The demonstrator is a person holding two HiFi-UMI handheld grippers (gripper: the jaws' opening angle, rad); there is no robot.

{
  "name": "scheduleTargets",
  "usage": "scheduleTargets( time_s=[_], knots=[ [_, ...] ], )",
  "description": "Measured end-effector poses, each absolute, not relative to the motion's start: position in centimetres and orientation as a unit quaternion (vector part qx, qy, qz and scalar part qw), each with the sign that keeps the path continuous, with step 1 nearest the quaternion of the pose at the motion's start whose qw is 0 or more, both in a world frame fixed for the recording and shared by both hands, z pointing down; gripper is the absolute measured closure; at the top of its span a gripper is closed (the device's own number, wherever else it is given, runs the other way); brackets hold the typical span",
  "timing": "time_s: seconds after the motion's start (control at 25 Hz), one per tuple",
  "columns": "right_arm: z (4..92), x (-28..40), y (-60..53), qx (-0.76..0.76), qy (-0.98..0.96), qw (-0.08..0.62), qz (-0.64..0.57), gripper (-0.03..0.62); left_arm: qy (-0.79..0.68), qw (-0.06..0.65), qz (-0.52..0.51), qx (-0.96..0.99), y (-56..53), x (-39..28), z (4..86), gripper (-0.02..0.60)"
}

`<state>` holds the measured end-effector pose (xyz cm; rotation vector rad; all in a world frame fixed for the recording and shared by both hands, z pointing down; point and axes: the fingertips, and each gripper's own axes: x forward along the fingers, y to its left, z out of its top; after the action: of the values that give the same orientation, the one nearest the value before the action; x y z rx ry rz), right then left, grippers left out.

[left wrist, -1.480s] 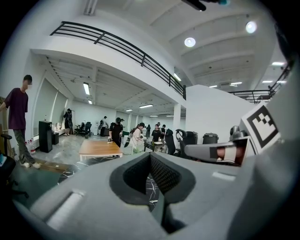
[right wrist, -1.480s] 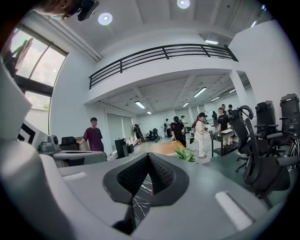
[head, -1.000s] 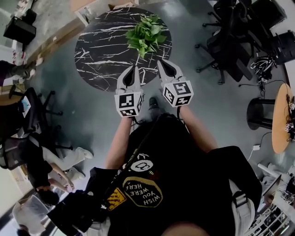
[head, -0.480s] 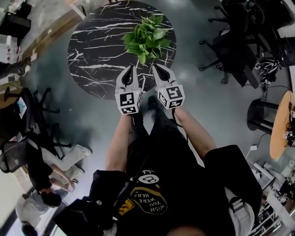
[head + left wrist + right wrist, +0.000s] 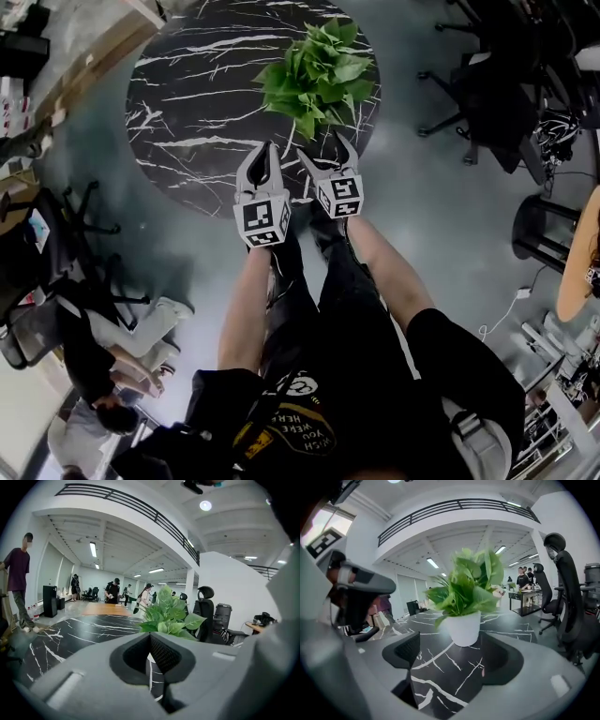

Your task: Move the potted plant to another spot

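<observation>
Nearing potted plant (image 5: 319,80) | right claw (image 5: 324,150) just opened, empty | left claw (image 5: 265,152) closed, empty

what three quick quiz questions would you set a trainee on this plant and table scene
1. True or false: the potted plant stands on the black marble table.
2. Which gripper has its jaws apart? A the left, B the right, C both.
3. What colour is the pot?
Key: 1 true. 2 B: the right gripper has just been opening its jaws, with nothing between them and the plant ahead; the left gripper is shut. 3 white.
</observation>
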<state>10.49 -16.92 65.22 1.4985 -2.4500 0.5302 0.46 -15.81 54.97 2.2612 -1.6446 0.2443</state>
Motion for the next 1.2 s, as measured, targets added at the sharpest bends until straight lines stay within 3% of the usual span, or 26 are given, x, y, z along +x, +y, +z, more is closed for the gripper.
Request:
scheduleTargets(
  time_s=[0.32, 1.2],
  knots=[
    [70.1, 9.8, -21.9, 0.542, -0.806, 0.165, 0.17, 0.072, -0.578, 0.167, 0.083, 0.794, -16.2, -1.3, 56.6, 0.578],
    [68.7, 8.9, -29.2, 0.55, -0.813, 0.15, 0.121, 0.075, -0.563, 0.19, 0.067, 0.802, -17.4, -0.6, 57.4, 0.578]
  ],
)
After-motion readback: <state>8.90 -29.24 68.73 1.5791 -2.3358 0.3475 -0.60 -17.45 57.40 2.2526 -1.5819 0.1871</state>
